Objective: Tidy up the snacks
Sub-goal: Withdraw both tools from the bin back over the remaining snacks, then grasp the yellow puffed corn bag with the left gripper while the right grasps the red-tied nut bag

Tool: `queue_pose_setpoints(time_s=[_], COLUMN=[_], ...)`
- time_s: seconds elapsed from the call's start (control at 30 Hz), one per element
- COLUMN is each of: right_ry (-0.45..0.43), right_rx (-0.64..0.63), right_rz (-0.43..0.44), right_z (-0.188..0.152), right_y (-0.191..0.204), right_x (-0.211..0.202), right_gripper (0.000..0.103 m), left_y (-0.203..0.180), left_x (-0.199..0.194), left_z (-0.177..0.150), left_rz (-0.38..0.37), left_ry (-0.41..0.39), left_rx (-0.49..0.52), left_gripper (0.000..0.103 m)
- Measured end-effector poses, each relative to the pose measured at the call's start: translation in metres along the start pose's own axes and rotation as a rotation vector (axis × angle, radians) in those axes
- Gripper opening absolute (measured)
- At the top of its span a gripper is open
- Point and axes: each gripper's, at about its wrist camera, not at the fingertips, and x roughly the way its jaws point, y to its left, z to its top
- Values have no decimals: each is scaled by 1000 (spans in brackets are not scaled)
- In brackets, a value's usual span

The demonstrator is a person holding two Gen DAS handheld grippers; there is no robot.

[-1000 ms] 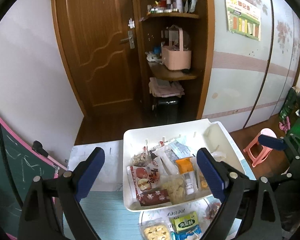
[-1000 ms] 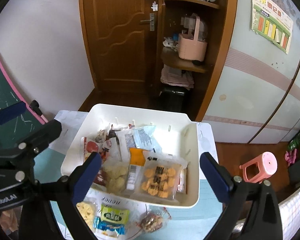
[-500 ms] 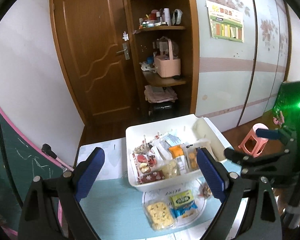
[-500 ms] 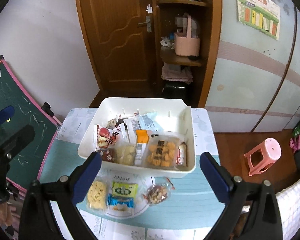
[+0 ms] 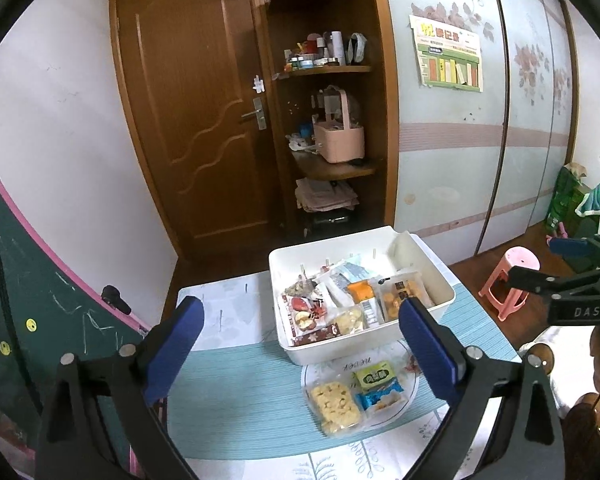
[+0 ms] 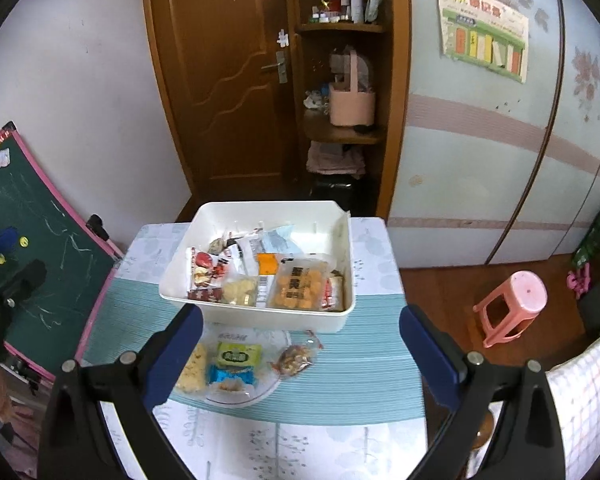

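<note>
left of the white plastic bin (image 5: 364, 344) the teal striped table mat (image 5: 236, 392) lies bare. the left gripper (image 5: 300, 356) is opening with nothing between its jaws, the bin ahead of it. the right gripper (image 6: 300, 350) stands wide and empty above loose snack packets (image 6: 236, 360) just in front of the bin. a pink plastic stool (image 6: 512, 308) stands right of it.

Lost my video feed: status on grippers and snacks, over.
Left gripper empty, jaws opening; right gripper open, empty. White bin loaded; four snack packs on the plate in front. Nothing in the way.
</note>
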Motion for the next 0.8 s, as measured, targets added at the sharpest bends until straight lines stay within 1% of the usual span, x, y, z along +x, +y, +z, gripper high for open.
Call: queue_pose_setpoints(time_s=[0.1, 0.3, 0.43, 0.5, 0.6, 0.67, 0.7, 0.8], right_ry=[-8, 13, 58, 95, 152, 180, 201, 244], right_rx=[-24, -21, -14, 6, 42, 70, 91, 143], right_rz=[-29, -38, -20, -1, 23, 35, 36, 52], right_z=[-6, -25, -44, -55, -72, -81, -86, -98], right_y=[1, -1, -3, -4, -6, -9, -10, -13], right_x=[1, 21, 47, 63, 91, 107, 117, 141], right_gripper=[99, 98, 86, 85, 84, 80, 79, 78], left_y=[6, 12, 9, 6, 1, -3, -5, -9], left_x=[8, 41, 69, 87, 116, 133, 145, 169], left_z=[-6, -33, -65, -83, -110, -127, -137, -159], left_rz=[14, 18, 49, 54, 45, 43, 37, 28], left_ry=[9, 69, 102, 129, 188, 225, 259, 321], left_rx=[-3, -28, -21, -27, -72, -112, -141, -210], left_gripper=[98, 98, 98, 98, 98, 98, 98, 98])
